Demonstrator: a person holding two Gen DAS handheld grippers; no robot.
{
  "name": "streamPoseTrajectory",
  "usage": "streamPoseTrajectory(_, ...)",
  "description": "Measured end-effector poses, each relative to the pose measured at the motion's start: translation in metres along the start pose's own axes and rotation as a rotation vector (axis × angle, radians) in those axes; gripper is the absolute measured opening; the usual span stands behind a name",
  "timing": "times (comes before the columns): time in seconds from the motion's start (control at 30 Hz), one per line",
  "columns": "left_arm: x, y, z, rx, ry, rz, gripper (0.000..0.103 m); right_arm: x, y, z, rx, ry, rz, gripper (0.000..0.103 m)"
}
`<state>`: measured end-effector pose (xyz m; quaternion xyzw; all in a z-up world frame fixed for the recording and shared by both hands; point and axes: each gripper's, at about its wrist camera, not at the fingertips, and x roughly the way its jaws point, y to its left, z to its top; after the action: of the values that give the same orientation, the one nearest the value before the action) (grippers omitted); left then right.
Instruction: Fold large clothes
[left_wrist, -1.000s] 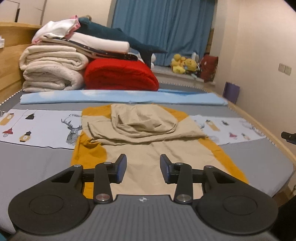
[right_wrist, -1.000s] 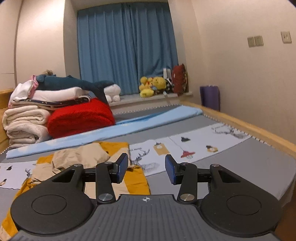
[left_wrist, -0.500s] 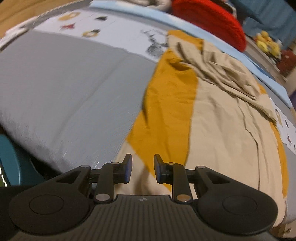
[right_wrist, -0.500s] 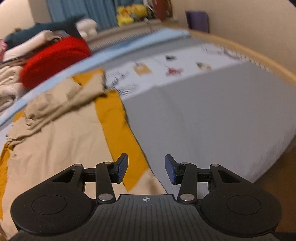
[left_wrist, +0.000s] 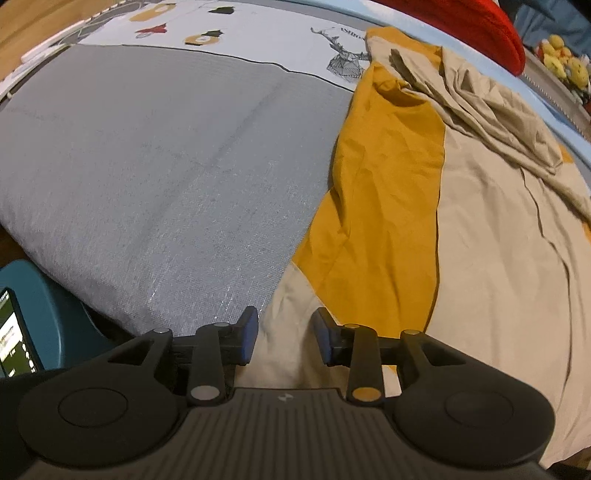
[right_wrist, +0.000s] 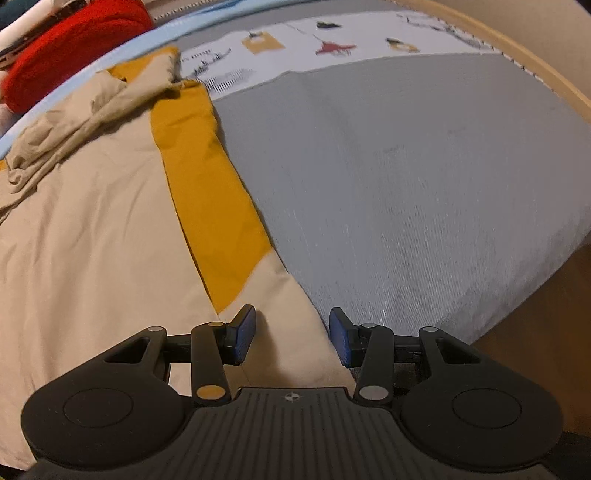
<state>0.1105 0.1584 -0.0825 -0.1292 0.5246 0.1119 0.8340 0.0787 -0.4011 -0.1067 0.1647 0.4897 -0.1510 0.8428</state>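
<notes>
Garment (left_wrist: 480, 258), beige and mustard, lies flat on the bed (left_wrist: 166, 147), long axis running away from both tools. Left tool (left_wrist: 284, 336) has just reopened over the near left hem corner; right tool (right_wrist: 291, 336) part open over the right corner, gripping nothing.

1. The garment (left_wrist: 498, 258) is large, beige with mustard-yellow side panels (left_wrist: 388, 177), and lies spread flat on the grey bedcover (left_wrist: 166, 166).
2. Its far end is folded back on itself in a rumpled beige heap (left_wrist: 491, 99).
3. Its near hem reaches the bed's front edge; the near corners (right_wrist: 291, 321) are beige.
</notes>
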Motion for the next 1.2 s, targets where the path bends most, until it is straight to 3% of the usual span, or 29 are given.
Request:
streamPoseTrajectory(0.13, 0.002, -0.006, -0.001, 0.047, -0.016, 0.013, 0.038, 0.004, 0.002, -0.002, -0.011, 0.000, -0.007, 0.043)
streamPoseTrajectory(0.17, 0.002, -0.008, -0.002, 0.060, -0.021, 0.022, 0.035, 0.003, 0.002, -0.002, -0.013, -0.002, -0.006, 0.033)
streamPoseTrajectory(0.2, 0.001, -0.009, -0.003, 0.072, -0.028, 0.020, 0.016, 0.003, 0.002, -0.003, -0.012, -0.003, 0.000, 0.026)
streamPoseTrajectory(0.23, -0.001, -0.009, -0.003, 0.078, -0.034, 0.017, 0.007, 0.001, 0.001, -0.002, -0.012, -0.004, 0.005, 0.012)
streamPoseTrajectory(0.33, -0.016, -0.005, -0.002, 0.049, -0.077, -0.028, 0.004, -0.011, 0.000, -0.002, 0.004, -0.028, 0.039, 0.002)
streamPoseTrajectory(0.5, -0.015, 0.006, -0.001, -0.030, -0.034, -0.038, 0.013, -0.031, -0.007, 0.000, 0.040, -0.068, 0.081, 0.002)
streamPoseTrajectory(0.6, -0.007, 0.010, -0.002, -0.059, 0.005, -0.034, 0.019, -0.022, -0.009, 0.000, 0.054, -0.023, 0.046, 0.014)
streamPoseTrajectory(0.67, -0.006, 0.007, -0.002, -0.041, 0.004, -0.021, 0.023, -0.015, -0.007, -0.002, 0.047, -0.003, 0.016, 0.025)
streamPoseTrajectory(0.87, -0.003, -0.002, -0.003, 0.009, -0.009, 0.004, 0.031, -0.004, 0.004, -0.005, -0.022, 0.005, -0.015, 0.030)
streamPoseTrajectory(1.2, 0.000, -0.008, -0.004, 0.034, -0.015, 0.018, 0.034, -0.005, 0.012, -0.010, -0.083, -0.010, -0.015, 0.017)
